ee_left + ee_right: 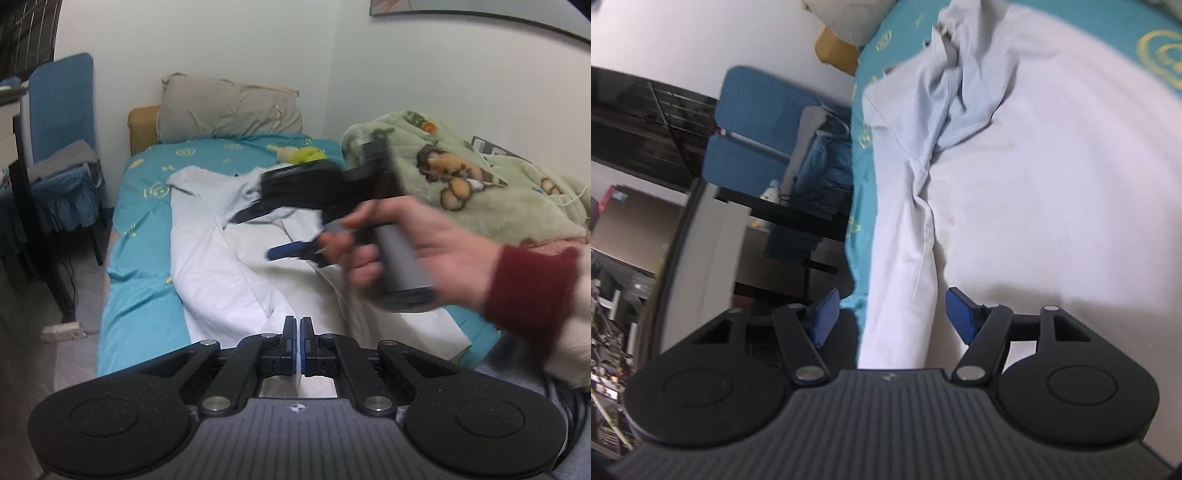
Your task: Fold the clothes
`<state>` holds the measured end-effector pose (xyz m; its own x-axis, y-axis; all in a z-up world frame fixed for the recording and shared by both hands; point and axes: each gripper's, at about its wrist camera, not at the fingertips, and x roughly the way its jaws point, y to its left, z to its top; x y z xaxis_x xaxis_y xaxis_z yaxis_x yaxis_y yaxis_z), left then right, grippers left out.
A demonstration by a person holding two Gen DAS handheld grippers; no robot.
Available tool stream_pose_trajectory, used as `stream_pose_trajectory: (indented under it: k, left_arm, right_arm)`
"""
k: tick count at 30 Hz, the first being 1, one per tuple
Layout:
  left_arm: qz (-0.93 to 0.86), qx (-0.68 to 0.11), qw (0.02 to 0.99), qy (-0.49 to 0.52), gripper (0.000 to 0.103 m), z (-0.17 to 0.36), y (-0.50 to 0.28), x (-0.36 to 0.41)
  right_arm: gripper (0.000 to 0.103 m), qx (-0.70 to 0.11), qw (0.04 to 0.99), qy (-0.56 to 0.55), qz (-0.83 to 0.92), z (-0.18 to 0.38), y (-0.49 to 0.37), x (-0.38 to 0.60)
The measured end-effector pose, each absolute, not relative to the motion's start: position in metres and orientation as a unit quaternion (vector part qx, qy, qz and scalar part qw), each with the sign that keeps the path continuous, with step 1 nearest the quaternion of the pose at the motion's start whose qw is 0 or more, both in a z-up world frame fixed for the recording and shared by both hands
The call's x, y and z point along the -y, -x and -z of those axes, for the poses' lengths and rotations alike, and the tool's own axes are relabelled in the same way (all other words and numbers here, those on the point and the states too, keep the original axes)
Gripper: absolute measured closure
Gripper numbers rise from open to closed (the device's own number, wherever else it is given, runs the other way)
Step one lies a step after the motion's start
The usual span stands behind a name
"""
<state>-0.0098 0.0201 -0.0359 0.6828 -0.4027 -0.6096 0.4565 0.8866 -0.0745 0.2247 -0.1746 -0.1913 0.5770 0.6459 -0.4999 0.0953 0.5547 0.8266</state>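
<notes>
A pale white-blue garment (pixel 221 266) lies spread lengthwise on the bed's turquoise sheet (pixel 144 221). My left gripper (pixel 298 332) is at the garment's near edge, its blue pads pressed together with white cloth showing between and beneath them. A hand (pixel 424 243) in a dark red cuff holds my right gripper (pixel 258 234) above the garment's middle, blurred. In the right wrist view that gripper (pixel 892 317) is open, and a long fold of the garment (pixel 905 258) runs between its fingers. The crumpled collar end (pixel 960 92) lies farther up.
A grey pillow (pixel 229 107) rests against the headboard. A green cartoon blanket (pixel 461 177) is heaped on the right. A small yellow-green toy (pixel 303 155) lies near the pillow. A blue chair (pixel 59 147) with clothes on it stands left of the bed.
</notes>
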Motion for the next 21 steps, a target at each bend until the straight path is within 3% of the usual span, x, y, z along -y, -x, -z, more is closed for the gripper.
stream_pose_trajectory:
  k: [3,5,6,15,21]
  left_arm:
    - [0.246,-0.336,0.908,-0.047,0.101,0.041,0.006,-0.015]
    - [0.257,-0.35,0.9,-0.049,0.101,0.045,0.003,-0.01]
    - [0.263,-0.357,0.895,-0.051,0.101,0.047,0.001,-0.007]
    - [0.294,-0.398,0.866,-0.065,0.103,0.069,-0.006,0.008]
    - [0.264,-0.435,0.86,-0.036,0.098,0.082,-0.022,-0.005]
  right_arm:
    - [0.053,-0.439,0.759,-0.439,-0.199,0.209,-0.248,0.157]
    - [0.088,-0.443,0.772,-0.403,-0.215,0.207,-0.247,0.152]
    - [0.095,-0.441,0.781,-0.385,-0.218,0.203,-0.245,0.149]
    - [0.097,-0.369,0.867,-0.304,-0.14,0.154,-0.216,0.162]
    - [0.094,-0.44,0.842,-0.281,-0.134,0.18,-0.221,0.157]
